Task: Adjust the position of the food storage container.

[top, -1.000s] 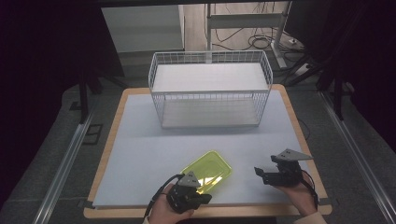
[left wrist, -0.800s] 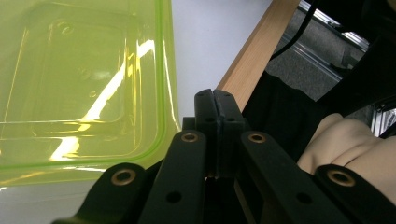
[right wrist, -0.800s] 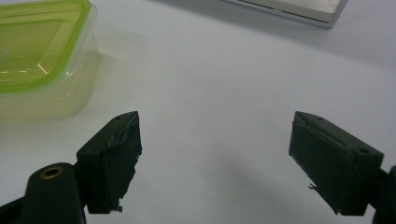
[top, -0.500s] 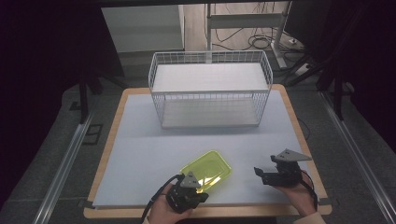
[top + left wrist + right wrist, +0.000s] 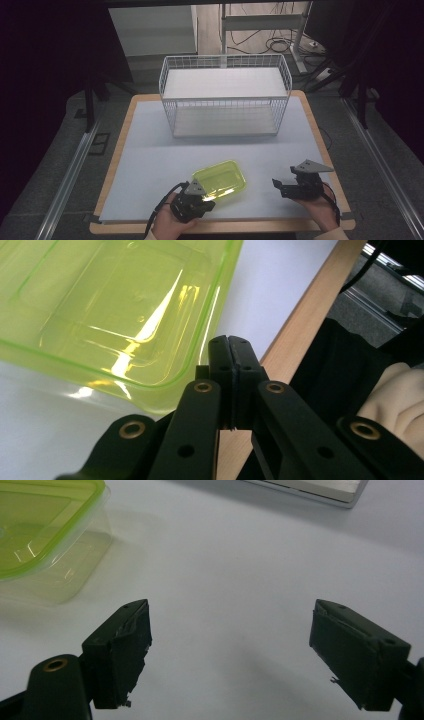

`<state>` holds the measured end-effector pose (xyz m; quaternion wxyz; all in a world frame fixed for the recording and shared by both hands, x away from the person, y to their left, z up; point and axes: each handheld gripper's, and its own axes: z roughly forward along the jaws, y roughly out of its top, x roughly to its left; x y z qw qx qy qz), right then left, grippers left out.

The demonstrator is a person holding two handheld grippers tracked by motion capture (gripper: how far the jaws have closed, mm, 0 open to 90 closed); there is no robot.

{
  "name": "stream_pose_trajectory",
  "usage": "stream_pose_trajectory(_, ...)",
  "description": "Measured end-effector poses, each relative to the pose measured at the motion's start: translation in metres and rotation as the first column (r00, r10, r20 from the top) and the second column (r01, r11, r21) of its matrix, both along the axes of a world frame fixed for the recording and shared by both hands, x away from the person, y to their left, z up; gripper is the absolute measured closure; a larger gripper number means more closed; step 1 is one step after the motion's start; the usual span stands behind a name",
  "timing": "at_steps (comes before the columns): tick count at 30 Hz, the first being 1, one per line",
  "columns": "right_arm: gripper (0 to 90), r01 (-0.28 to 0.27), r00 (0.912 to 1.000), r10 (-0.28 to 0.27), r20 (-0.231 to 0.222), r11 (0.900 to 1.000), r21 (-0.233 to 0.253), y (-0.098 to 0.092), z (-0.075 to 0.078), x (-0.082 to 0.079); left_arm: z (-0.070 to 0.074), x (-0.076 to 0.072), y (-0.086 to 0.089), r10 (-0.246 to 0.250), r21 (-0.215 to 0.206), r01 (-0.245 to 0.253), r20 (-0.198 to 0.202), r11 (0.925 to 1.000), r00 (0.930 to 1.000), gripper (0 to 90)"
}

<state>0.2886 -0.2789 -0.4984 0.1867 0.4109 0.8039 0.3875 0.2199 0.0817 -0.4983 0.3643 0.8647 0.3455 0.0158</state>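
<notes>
A translucent lime-green plastic container [image 5: 220, 179] lies on the white table near its front edge; it has a green lid [image 5: 35, 525] over a clear body. My left gripper [image 5: 209, 199] sits at the container's near-left corner. In the left gripper view its jaws are pressed together [image 5: 231, 345] right beside the container's rounded rim [image 5: 115, 305], with nothing visible between them. My right gripper [image 5: 278, 186] rests to the right of the container, apart from it, jaws wide open [image 5: 230, 630] over bare table.
A white wire basket [image 5: 225, 100] with a shelf stands at the back middle of the table [image 5: 150, 165]; its base [image 5: 310, 487] shows at the top of the right gripper view. The wooden front edge [image 5: 300, 325] runs just behind my left gripper.
My left gripper has edged slightly left and toward the front edge. The container and my right gripper hold the same places.
</notes>
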Motion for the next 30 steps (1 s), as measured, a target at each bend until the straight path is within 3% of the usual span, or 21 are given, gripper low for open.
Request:
stream_pose_trajectory(8,17.0,-0.001,1.0000,0.001,0.000,1.000,-0.003,0.000,0.000,0.000,0.000,0.003,0.005,0.013,0.004,-0.013,-0.001,0.9999,0.9999,90.0)
stream_pose_trajectory(13,17.0,0.005,1.0000,-0.005,0.003,1.000,0.000,0.000,0.000,0.001,0.001,0.004,0.007,0.026,0.035,-0.027,0.023,0.9990,0.9994,90.0)
stream_pose_trajectory(21,17.0,0.000,1.0000,0.000,0.001,1.000,0.002,0.000,0.000,0.001,0.001,0.009,0.017,0.066,0.047,-0.068,0.036,0.9966,0.9972,90.0)
stream_pose_trajectory(30,16.9,0.004,1.0000,-0.004,-0.004,1.000,0.028,0.001,0.000,0.002,0.001,0.017,0.024,0.089,0.008,-0.089,0.021,0.9960,0.9959,90.0)
